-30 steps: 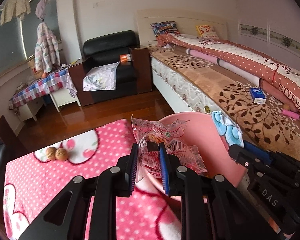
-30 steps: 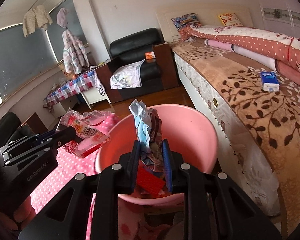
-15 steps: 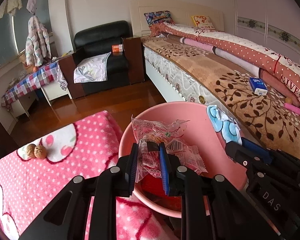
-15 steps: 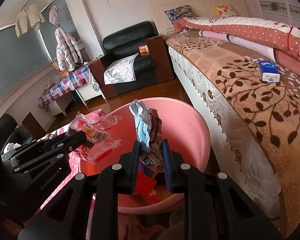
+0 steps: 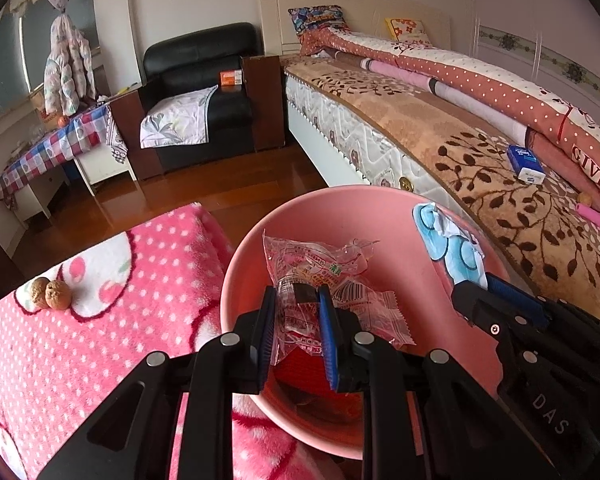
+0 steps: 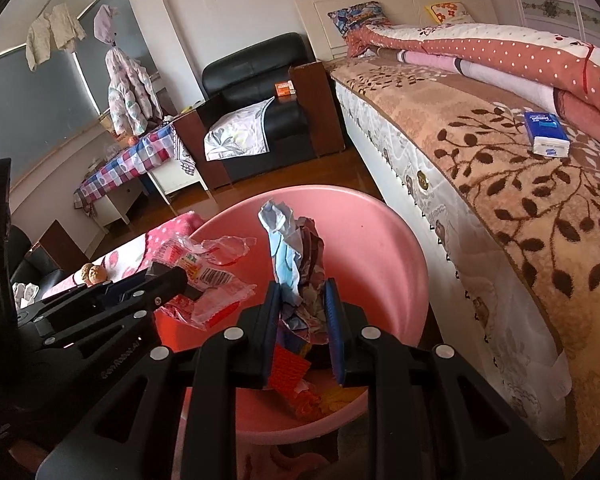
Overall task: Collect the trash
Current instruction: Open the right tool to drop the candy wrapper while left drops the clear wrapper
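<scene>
A pink plastic bin (image 5: 384,208) (image 6: 396,256) stands between the pink dotted blanket and the bed. Red and other trash lies on its bottom (image 6: 290,366). My left gripper (image 5: 298,300) is shut on clear plastic snack wrappers (image 5: 320,264) and holds them over the bin's opening. It also shows in the right wrist view (image 6: 172,280) with the wrappers (image 6: 204,268). My right gripper (image 6: 302,292) is shut on a crumpled blue and patterned paper wrapper (image 6: 290,248), also above the bin. That wrapper (image 5: 448,240) and gripper (image 5: 496,292) show at the right in the left wrist view.
Two walnuts (image 5: 50,294) lie on the pink dotted blanket (image 5: 100,320) to the left. The bed (image 5: 460,148) with a blue tissue pack (image 5: 525,164) runs along the right. A black armchair (image 5: 196,92) and a checked table (image 5: 56,144) stand beyond the wooden floor.
Both grippers have moved forward and over the bin with their trash still held. The bin now fills more of both views and its bottom shows.
</scene>
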`<state>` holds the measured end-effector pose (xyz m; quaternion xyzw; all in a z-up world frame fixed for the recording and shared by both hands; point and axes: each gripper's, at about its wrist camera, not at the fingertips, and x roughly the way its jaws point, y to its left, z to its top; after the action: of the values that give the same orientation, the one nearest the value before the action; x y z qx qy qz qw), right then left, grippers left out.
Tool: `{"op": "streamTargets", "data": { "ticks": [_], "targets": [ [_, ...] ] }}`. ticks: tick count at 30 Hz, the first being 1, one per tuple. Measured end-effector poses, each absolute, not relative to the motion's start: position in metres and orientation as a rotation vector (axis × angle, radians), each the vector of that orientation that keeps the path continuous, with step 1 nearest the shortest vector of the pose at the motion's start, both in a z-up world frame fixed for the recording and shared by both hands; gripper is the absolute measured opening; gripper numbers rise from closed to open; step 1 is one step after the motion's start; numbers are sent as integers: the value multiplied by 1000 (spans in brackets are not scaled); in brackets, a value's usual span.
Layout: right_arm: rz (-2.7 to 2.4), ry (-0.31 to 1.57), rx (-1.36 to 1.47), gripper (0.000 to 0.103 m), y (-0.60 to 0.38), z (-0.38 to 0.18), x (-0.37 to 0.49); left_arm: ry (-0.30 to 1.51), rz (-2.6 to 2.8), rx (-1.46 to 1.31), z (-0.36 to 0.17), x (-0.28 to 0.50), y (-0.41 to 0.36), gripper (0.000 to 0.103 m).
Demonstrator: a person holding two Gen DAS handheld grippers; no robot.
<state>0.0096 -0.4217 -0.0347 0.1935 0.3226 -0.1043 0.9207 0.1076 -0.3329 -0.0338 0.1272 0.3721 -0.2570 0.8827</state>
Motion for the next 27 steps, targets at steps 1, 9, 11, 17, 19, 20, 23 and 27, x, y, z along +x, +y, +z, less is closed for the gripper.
{"op": "streamTargets", "data": {
  "ticks": [1,9,11,17,19,20,23,27],
  "targets": [
    [-215,665,397,23,-422,-35,10,778,-536,264,-35,109,-334,20],
    [-227,680,394,23,-425,-42,13,798,-535,269,-44,112,-337,20],
    [-229,683,394,23,-426,-43,14,802,-536,269,-45,113,-337,21],
    [-234,685,392,23,-426,-44,15,800,-537,266,-47,112,-337,30],
    [-232,674,394,23,-426,-44,15,797,-541,263,-47,112,-337,33],
    [-234,674,394,23,-426,-44,15,798,-542,263,-47,111,-337,34],
    [-245,674,395,23,-427,-45,15,798,-542,257,-47,110,-336,44],
    [-262,679,405,25,-430,-46,15,792,-547,247,-45,109,-334,51]
  ]
}}
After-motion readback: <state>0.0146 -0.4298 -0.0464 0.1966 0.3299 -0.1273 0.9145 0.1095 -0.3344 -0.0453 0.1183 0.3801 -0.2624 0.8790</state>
